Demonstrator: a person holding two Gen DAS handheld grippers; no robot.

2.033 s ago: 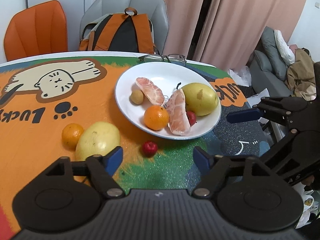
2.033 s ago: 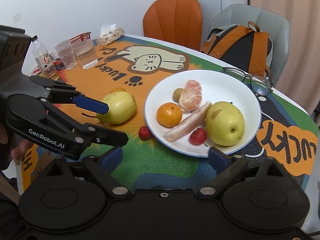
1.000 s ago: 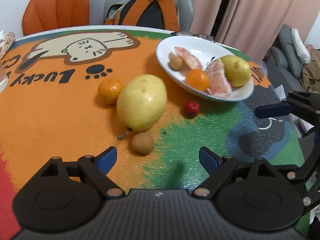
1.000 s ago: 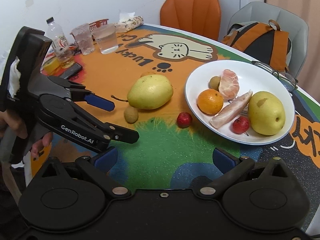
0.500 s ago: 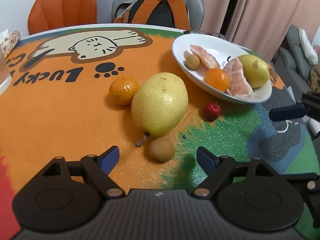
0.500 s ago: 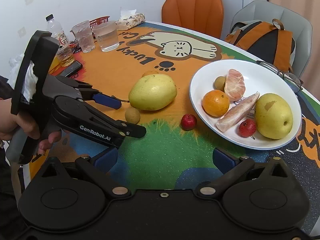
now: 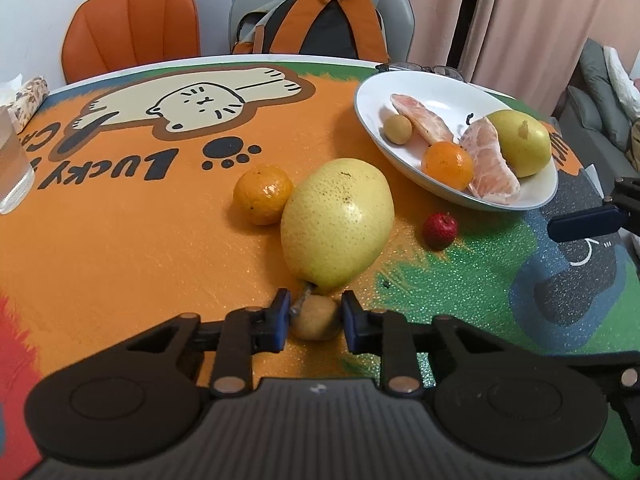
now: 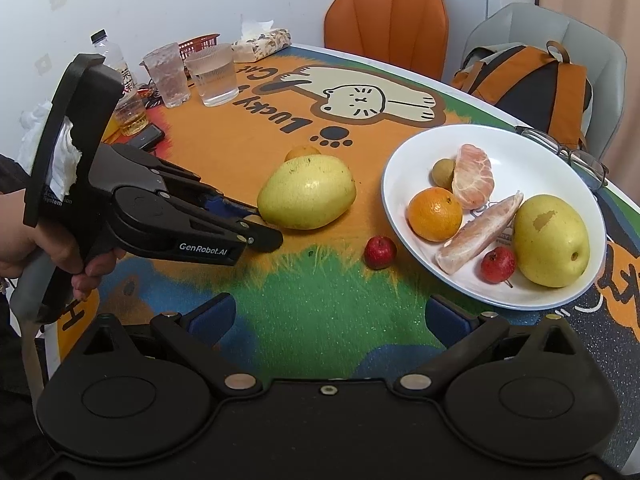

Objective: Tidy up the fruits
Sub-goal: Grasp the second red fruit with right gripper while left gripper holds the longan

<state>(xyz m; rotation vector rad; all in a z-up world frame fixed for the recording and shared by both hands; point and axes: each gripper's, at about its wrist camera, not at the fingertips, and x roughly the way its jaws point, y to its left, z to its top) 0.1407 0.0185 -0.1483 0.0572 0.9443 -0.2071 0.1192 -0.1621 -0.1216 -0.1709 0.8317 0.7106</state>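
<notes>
Small brown fruit [image 7: 316, 317] on the orange part of the cat-print tablecloth [image 7: 120, 240], clamped between the just-closed blue pads of the left gripper [image 7: 314, 316], touching the big yellow pear [image 7: 338, 220]. Right gripper [image 8: 328, 320] spread wide, nothing between. White plate [image 8: 516, 152] of fruit nearby; orange chair [image 8: 386, 20] and curtains behind.

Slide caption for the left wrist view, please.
Left gripper closing around small brown fruit beside the big yellow pear.
</notes>
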